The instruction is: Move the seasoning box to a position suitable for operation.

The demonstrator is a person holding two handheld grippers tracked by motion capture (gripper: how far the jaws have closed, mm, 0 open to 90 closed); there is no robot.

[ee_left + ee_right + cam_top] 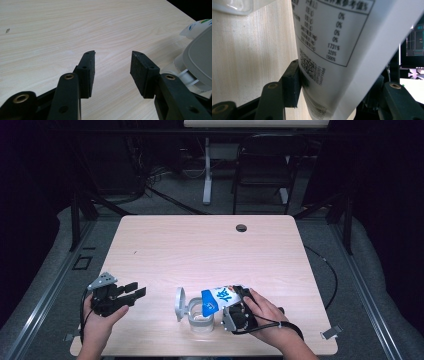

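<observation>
Pale wood table [200,245] with a small round cable hole [241,228] near the far edge, well away from the tools and a bit right of them. Beyond the table, far from both tools: a white table leg [207,175] and a dark folding chair [262,165] on grey floor.
</observation>
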